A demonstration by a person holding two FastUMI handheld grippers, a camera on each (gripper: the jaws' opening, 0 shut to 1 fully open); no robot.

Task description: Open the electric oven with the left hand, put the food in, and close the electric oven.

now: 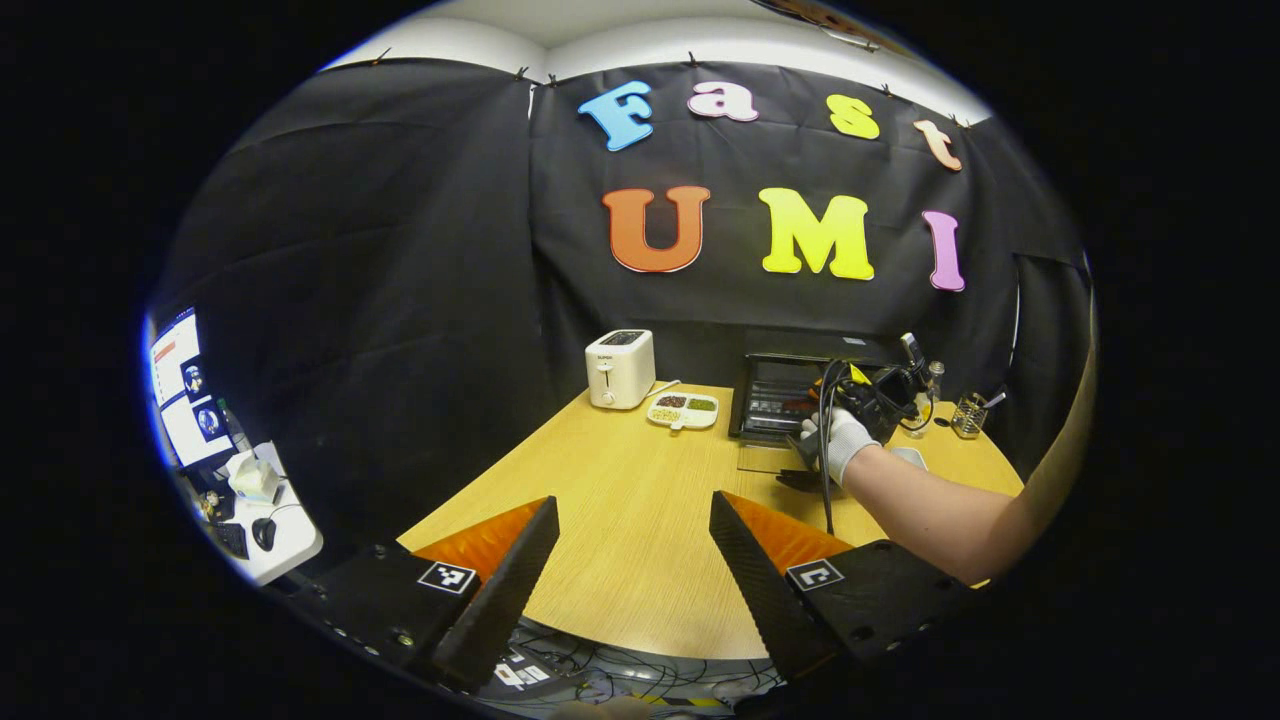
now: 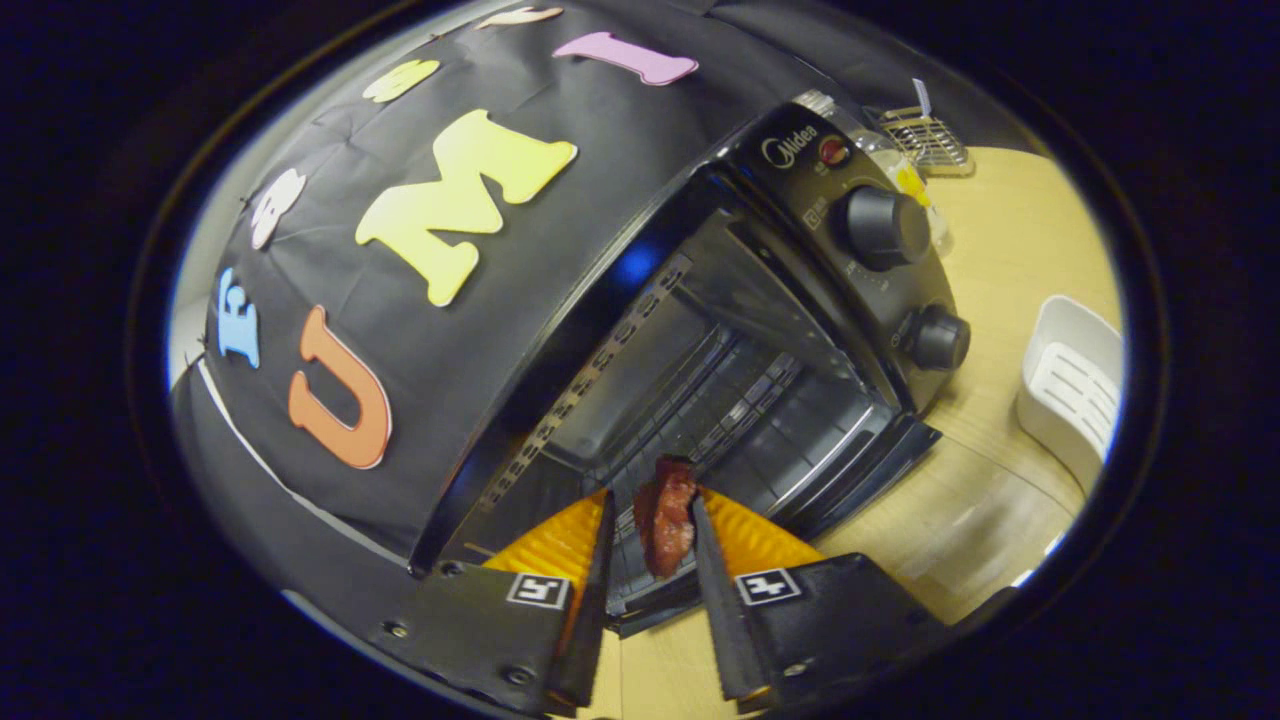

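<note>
Left gripper view: the table (image 1: pixel 620 500), pale wood, spreads ahead of the left gripper (image 1: pixel 633 525), whose fingers stand wide apart over bare tabletop with nothing between them. Far ahead and to the right of this gripper stands the oven (image 1: pixel 775 395), black, its door (image 1: pixel 765 457) folded down flat toward the viewer. A gloved hand (image 1: pixel 838 440) on a bare forearm reaches in from the right and carries the right gripper (image 1: pixel 880 395) at the oven's mouth; from this view its fingers cannot be made out. To the left of the oven, straight ahead of the left gripper, sit a toaster (image 1: pixel 620 368), white, and beside it a divided tray (image 1: pixel 683 409) holding dark and greenish contents. A small wire holder (image 1: pixel 968 415) stands to the right of the oven. Off the table, far left, a side desk (image 1: pixel 275 530) bears lit screens (image 1: pixel 185 385) and a mouse (image 1: pixel 264 533).

Right gripper view, tilted: the oven (image 2: pixel 720 380) stands just ahead of the right gripper (image 2: pixel 650 525), cavity open, wire rack (image 2: pixel 740 400) visible inside, two knobs (image 2: pixel 885 228) on its panel to the right. The fingers are drawn narrow and both press on the food (image 2: pixel 668 515), a dark red piece held at the threshold of the cavity, above the lowered door. A white dish (image 2: pixel 1075 385) lies on the table well to the right of the gripper.
</note>
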